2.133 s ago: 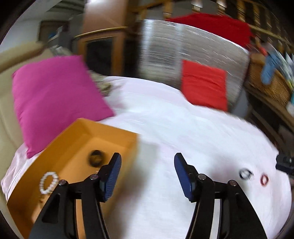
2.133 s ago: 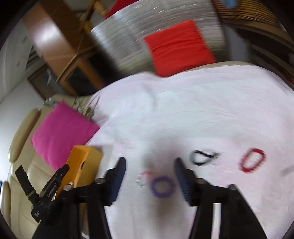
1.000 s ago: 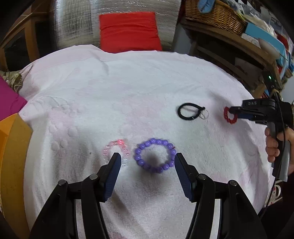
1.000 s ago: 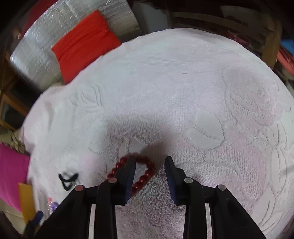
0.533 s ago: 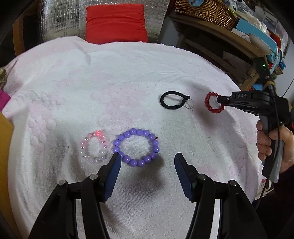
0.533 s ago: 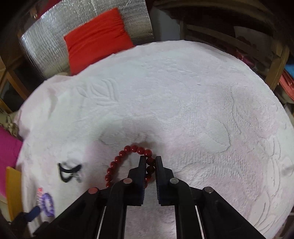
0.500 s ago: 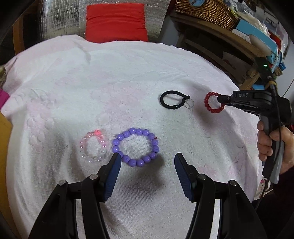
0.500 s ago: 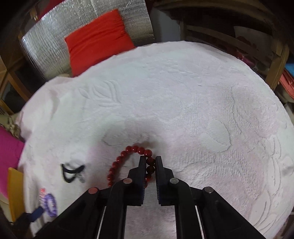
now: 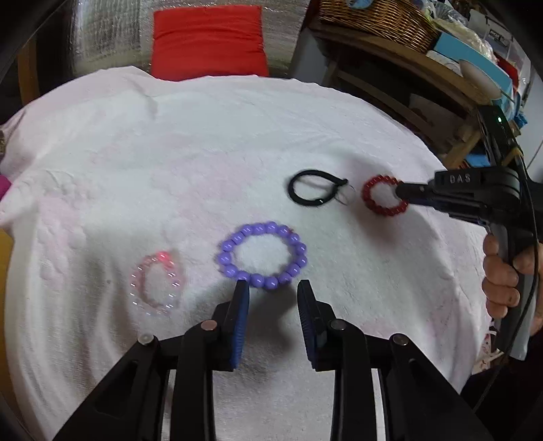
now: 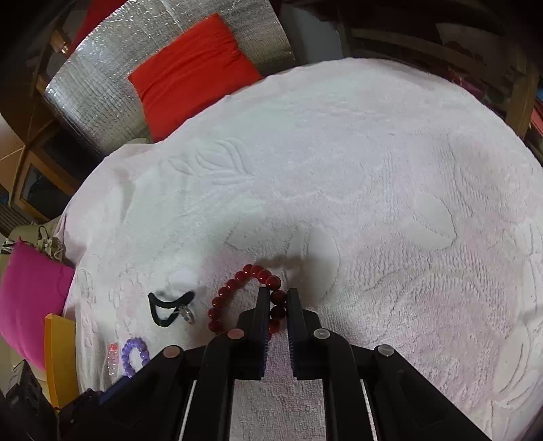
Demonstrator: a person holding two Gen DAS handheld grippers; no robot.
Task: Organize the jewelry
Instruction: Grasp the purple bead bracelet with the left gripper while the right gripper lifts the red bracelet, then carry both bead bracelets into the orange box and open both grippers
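Observation:
My right gripper is shut on a red bead bracelet, which hangs from its tips just over the white towel; it also shows in the left wrist view. My left gripper is partly closed, its tips on either side of the near beads of a purple bead bracelet and not gripping them. A clear pink bead bracelet lies left of the purple one. A black cord loop with a ring lies between the purple and red bracelets.
An orange box stands at the towel's left edge beside a magenta pillow. A red cushion leans on silver foil at the back. A wooden shelf with a wicker basket stands at the right.
My left gripper has moved forward to the purple bracelet and narrowed its jaws around the near beads. My right gripper stays shut on the red bracelet and has barely moved.

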